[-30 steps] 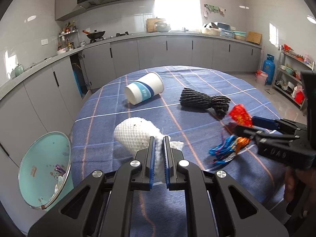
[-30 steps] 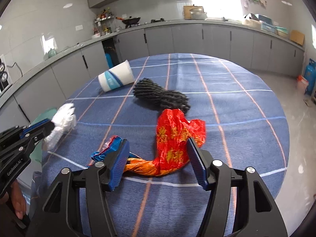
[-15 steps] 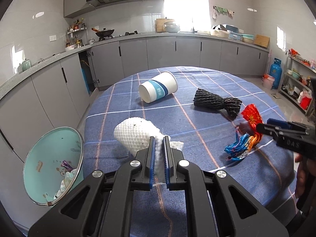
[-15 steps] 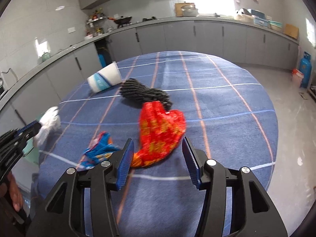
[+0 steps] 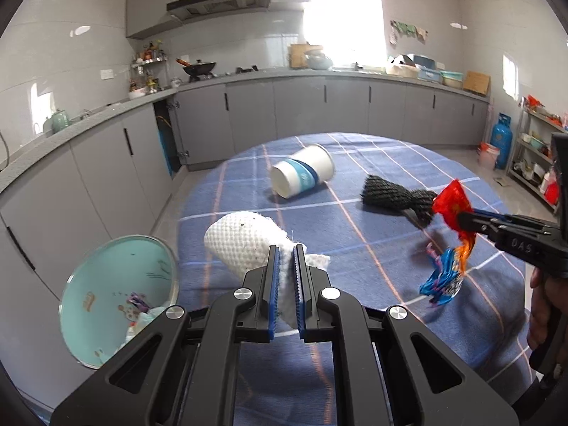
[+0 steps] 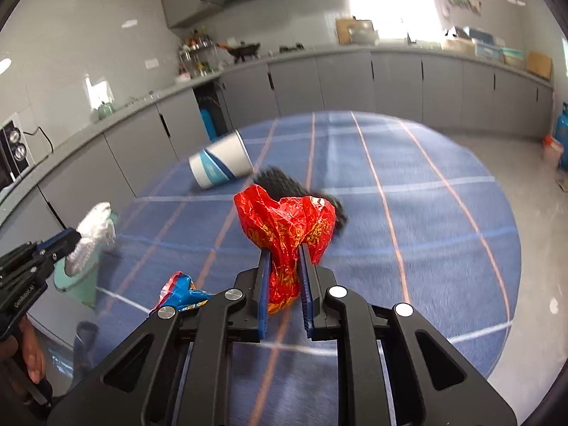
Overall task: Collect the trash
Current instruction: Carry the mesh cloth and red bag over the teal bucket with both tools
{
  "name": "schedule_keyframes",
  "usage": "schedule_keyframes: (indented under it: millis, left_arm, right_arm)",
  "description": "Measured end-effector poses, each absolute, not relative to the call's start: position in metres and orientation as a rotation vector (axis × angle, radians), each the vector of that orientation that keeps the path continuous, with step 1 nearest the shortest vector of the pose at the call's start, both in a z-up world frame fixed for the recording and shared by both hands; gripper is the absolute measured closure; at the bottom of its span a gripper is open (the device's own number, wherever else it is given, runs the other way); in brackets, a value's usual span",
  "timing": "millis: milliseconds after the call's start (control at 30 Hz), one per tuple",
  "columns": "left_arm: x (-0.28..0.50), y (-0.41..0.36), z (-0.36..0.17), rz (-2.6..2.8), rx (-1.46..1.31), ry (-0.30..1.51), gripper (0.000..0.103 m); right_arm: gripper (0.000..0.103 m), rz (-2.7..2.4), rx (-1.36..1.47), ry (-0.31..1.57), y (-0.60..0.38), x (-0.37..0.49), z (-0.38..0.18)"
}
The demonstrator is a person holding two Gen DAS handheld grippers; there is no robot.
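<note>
Two hand-held grippers work at the near edge of a round bench (image 5: 408, 163) draped in a blue checked cloth, in a kitchen lined with grey cabinets. The left gripper (image 5: 285, 259) is clamped tight on a white foam net (image 5: 245, 241), which it holds over the bench's left rim, just beside a mint-green trash bin (image 5: 106, 284) standing on the floor below that edge with scraps already inside. The right gripper (image 6: 284, 259) has just been closing and now pinches a crumpled red wrapper (image 6: 287, 227) between its blue pads, lifted clear of the cloth; a blue and orange tail of wrapper (image 5: 443, 277) dangles beneath it. Behind the red wrapper lies a black foam net (image 5: 397, 195), and farther back, toward the left, a white paper cup (image 5: 301, 175) with a blue band rests on its side, mouth toward the far edge. The two lie near each other but apart. The right half of the bench and its far rim are bare cloth, with open floor between the bench and the cabinets. A hand (image 6: 32, 351) grips the left gripper's handle at the lower left.
</note>
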State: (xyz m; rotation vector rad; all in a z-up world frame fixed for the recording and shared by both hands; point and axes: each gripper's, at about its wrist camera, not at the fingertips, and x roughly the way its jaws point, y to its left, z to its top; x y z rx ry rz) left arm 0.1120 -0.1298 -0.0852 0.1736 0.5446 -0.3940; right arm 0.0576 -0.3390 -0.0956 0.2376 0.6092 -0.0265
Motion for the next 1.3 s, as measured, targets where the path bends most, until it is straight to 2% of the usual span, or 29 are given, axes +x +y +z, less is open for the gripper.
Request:
schedule_keyframes:
  millis: [600, 1300]
  left_arm:
    - [0.119, -0.066, -0.063, -0.242, 0.087, 0.488, 0.094]
    - [0.129, 0.004, -0.04, -0.03, 0.055, 0.446, 0.094]
  right_arm:
    - [0.087, 0.137, 0.193, 0.522, -0.259, 0.126, -0.069]
    - [0.087, 0.306, 0.134, 0.496, -0.177, 0.157, -0.055]
